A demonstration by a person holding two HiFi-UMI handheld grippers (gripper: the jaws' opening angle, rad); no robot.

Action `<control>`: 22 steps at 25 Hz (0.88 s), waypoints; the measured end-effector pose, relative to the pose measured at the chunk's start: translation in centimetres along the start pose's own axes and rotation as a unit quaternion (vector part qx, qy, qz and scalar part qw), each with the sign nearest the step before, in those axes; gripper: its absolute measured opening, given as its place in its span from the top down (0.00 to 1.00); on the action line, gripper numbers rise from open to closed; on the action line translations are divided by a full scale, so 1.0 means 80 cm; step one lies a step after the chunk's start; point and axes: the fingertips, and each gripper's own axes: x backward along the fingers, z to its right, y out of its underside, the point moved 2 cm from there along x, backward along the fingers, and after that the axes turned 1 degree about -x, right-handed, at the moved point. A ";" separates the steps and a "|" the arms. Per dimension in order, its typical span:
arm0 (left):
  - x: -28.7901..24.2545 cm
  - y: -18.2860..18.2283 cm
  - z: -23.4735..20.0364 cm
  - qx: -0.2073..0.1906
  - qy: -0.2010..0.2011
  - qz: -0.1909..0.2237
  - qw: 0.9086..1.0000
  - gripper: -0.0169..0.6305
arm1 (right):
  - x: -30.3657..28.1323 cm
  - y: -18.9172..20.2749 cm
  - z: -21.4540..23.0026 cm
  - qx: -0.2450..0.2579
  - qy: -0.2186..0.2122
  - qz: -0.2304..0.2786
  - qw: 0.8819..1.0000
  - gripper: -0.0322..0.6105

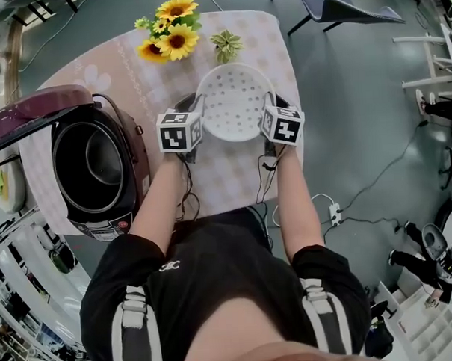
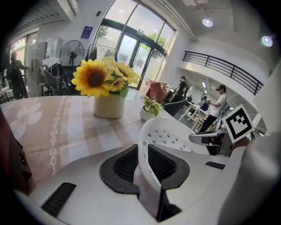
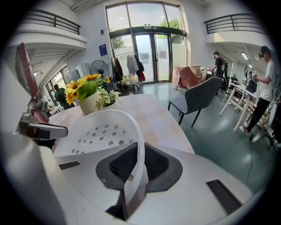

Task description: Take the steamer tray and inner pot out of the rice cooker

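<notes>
I pinch the steamer tray [image 1: 234, 101] by opposite sides of its rim, the jaws of my left gripper [image 2: 145, 165] and right gripper [image 3: 139, 165] each closed on the thin wall, to hold it level over the table [image 1: 234, 185]; whether it touches the cloth I cannot tell. The inner pot [image 1: 91, 163] sits in the open rice cooker [image 1: 133, 189] well to my left. The sunflowers [image 1: 171, 32] crowd the tray's far rim and the table edge runs by my right, leaving bare cloth nearest me.

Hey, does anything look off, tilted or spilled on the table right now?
Nothing stands out. The steamer tray looks level, gripped on opposite rims by the left gripper and right gripper. The rice cooker stands open with the inner pot seated inside; the sunflower vase is upright. No spills.
</notes>
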 end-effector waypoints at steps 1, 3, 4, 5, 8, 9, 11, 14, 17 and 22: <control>0.003 -0.004 0.000 -0.001 -0.001 0.004 1.000 0.89 | 0.003 -0.003 0.001 0.001 0.005 0.006 1.000 0.90; 0.012 -0.013 0.002 -0.008 -0.003 0.015 1.000 0.89 | 0.012 -0.011 0.003 0.005 0.018 0.022 1.000 0.87; 0.018 -0.018 0.004 -0.014 -0.004 0.022 1.000 0.89 | 0.019 -0.016 0.003 0.008 0.025 0.032 0.999 0.86; 0.024 -0.023 0.007 -0.024 -0.007 0.030 0.999 0.89 | 0.026 -0.022 0.003 0.010 0.030 0.044 0.999 0.86; 0.053 -0.040 0.022 -0.059 -0.010 0.053 0.997 0.89 | 0.059 -0.043 -0.001 0.009 0.035 0.094 0.995 0.86; 0.065 -0.046 0.029 -0.070 -0.008 0.062 0.996 0.89 | 0.072 -0.051 -0.004 0.006 0.033 0.114 0.993 0.86; 0.092 -0.064 0.044 -0.090 -0.005 0.088 0.992 0.89 | 0.103 -0.069 -0.011 0.002 0.028 0.159 0.987 0.86; 0.140 -0.092 0.064 -0.117 -0.004 0.135 0.984 0.89 | 0.157 -0.101 -0.025 0.000 0.024 0.230 0.973 0.86; 0.194 -0.123 0.079 -0.148 -0.018 0.190 0.970 0.89 | 0.215 -0.131 -0.045 0.005 0.013 0.291 0.957 0.86; 0.283 -0.150 0.104 -0.168 -0.034 0.253 0.952 0.89 | 0.306 -0.151 -0.080 0.016 -0.009 0.348 0.937 0.86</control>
